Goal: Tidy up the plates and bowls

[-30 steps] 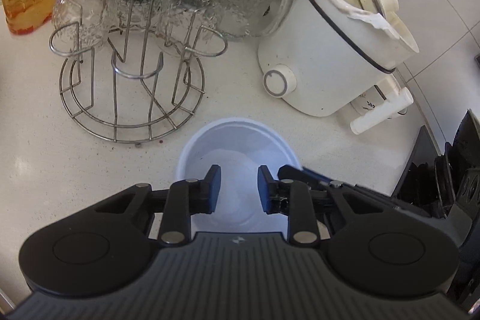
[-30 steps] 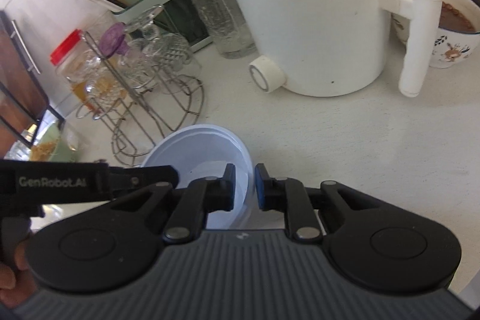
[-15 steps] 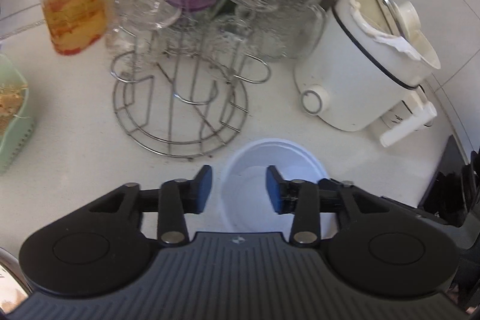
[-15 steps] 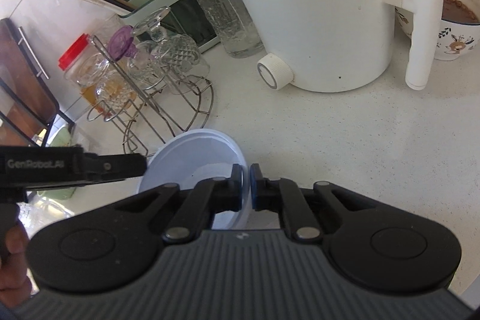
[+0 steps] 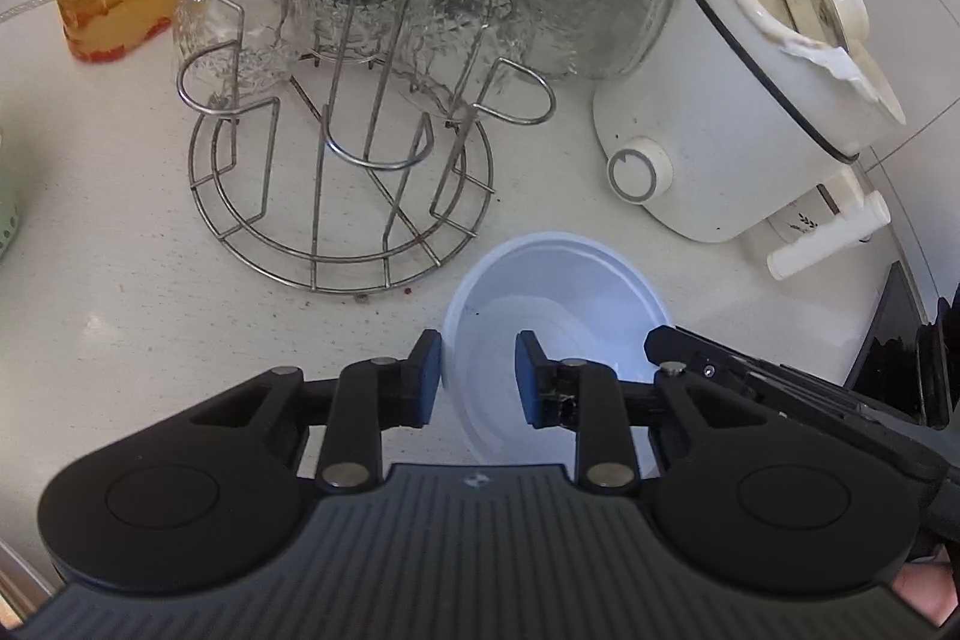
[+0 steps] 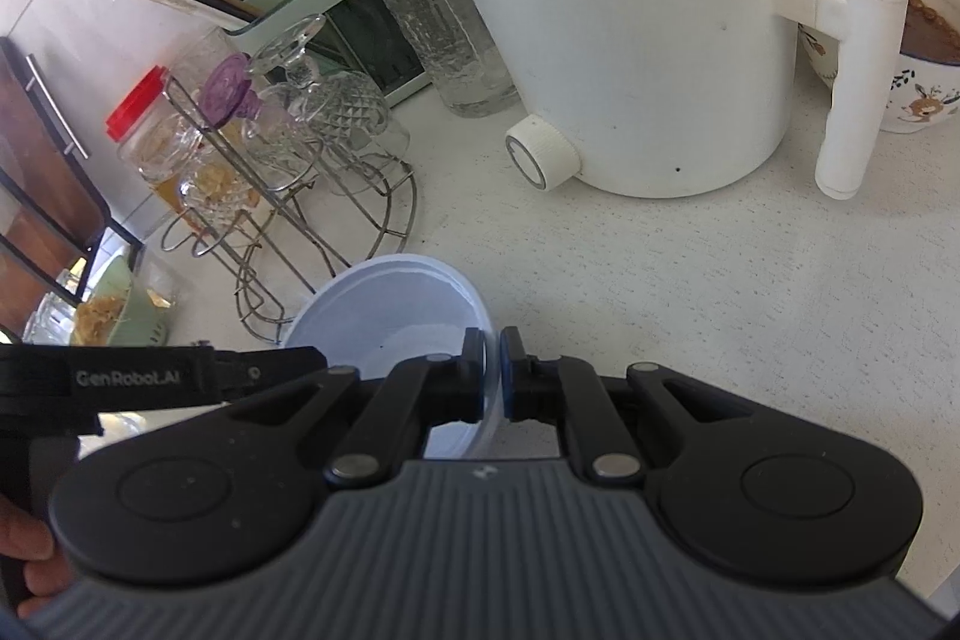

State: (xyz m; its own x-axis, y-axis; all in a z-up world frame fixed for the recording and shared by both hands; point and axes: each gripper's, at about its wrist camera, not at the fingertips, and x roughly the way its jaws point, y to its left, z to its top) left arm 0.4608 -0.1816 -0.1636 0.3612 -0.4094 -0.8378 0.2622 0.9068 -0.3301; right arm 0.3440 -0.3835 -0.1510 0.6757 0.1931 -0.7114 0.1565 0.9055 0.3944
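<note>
On the desk, beside the wire rack, sits the bowl. Right gripper pinches its near-right rim; left gripper is closing astride the left rim, not yet pressing.

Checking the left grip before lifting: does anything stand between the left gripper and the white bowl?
Nothing visible does. The left gripper is closing its jaws, with the rim of the white bowl between them. The wire rack stands apart behind it.

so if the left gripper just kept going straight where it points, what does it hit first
Most likely the white bowl: the left gripper has its fingers astride the near rim, closing. Beyond that lies the wire glass rack, though depth is hard to judge.
</note>
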